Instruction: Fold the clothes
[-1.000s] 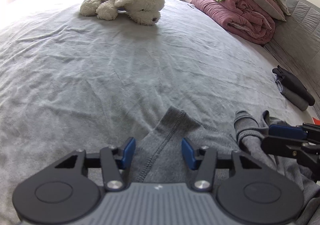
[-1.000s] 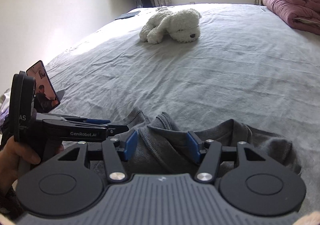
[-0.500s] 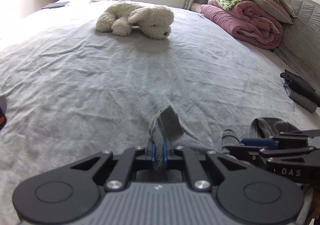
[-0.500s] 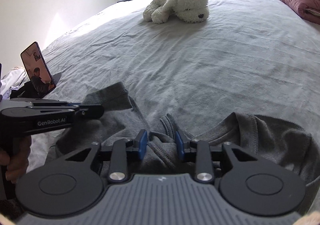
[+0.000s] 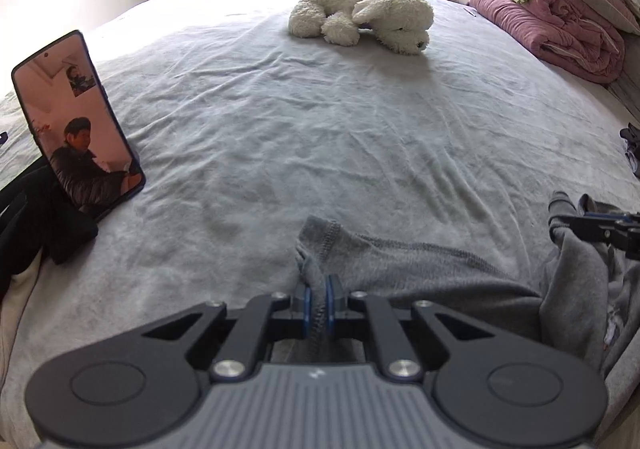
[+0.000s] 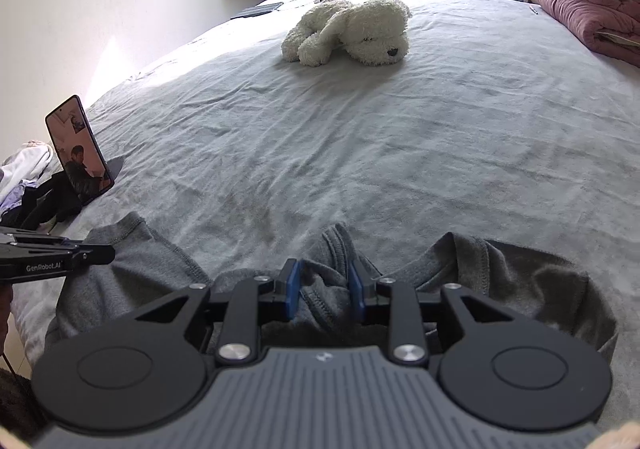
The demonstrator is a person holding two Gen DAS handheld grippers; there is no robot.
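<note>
A grey garment [image 5: 420,269] lies crumpled at the near edge of the bed, stretched between the two grippers. My left gripper [image 5: 318,305] is shut on a stitched edge of it, and a corner sticks up past the pads. In the right wrist view the same garment [image 6: 520,277] bunches under my right gripper [image 6: 324,289]. A thick fold fills the gap and touches both blue pads while the jaws are opening. The left gripper [image 6: 96,253] shows at the left edge there. The right gripper's tips [image 5: 576,225] show at the far right of the left wrist view.
A phone [image 5: 76,121] stands propped at the bed's left edge beside dark clothes [image 5: 24,217]. A white plush dog [image 5: 360,15] lies far back on the grey sheet [image 5: 320,129]. Rolled pink and green quilts [image 5: 560,21] are stacked back right, and folded dark clothes [image 5: 632,145] sit at the right edge.
My left gripper closed on the garment's edge and moved left and slightly up, drawing the cloth out; the phone came into view. The right jaws narrowed onto a fold, then widened a little.
</note>
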